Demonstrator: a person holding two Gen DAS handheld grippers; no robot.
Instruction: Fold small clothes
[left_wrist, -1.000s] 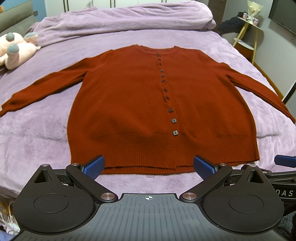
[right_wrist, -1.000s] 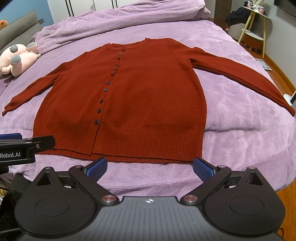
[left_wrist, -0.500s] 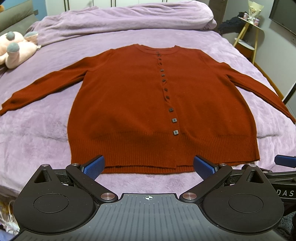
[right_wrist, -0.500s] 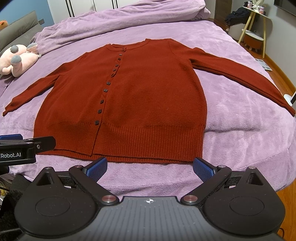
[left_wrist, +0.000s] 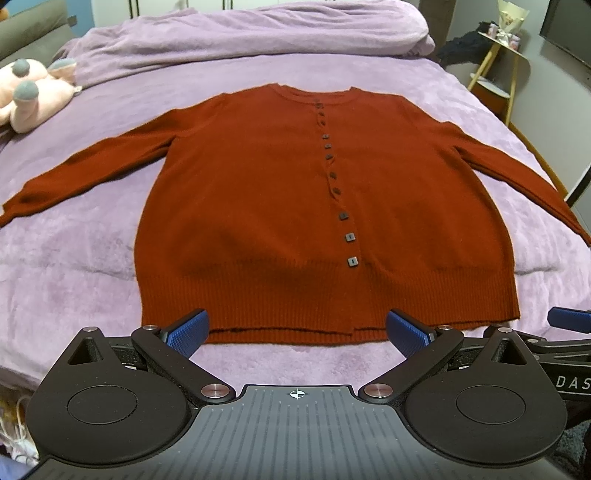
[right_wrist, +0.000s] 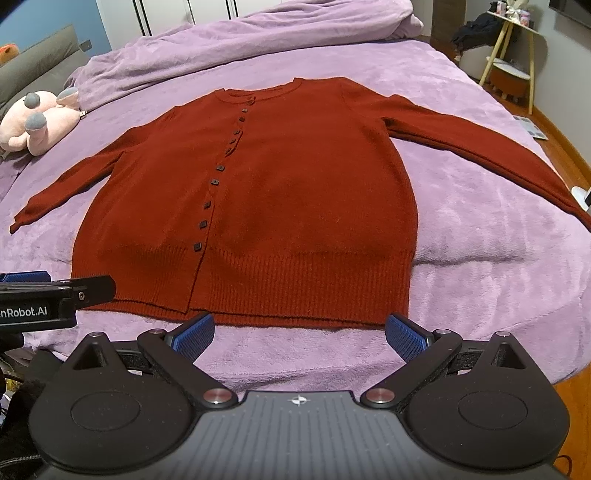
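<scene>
While the rust-red cardigan (left_wrist: 258, 206) lies flat and buttoned on the purple bed (left_wrist: 66, 258), collar-to-hem axis running away from both grippers, its hem sits just ahead of the left gripper (left_wrist: 297, 328) and right gripper (right_wrist: 299, 330) — both spread wide, empty. The left sleeve cuff (right_wrist: 18, 221) shows whole only in the right wrist view — the left view crops it.

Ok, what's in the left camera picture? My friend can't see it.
A dark red cardigan lies flat and buttoned on a purple bed, sleeves spread wide. The left gripper hovers at its hem, jaws open. A pink plush toy sits far left.
</scene>
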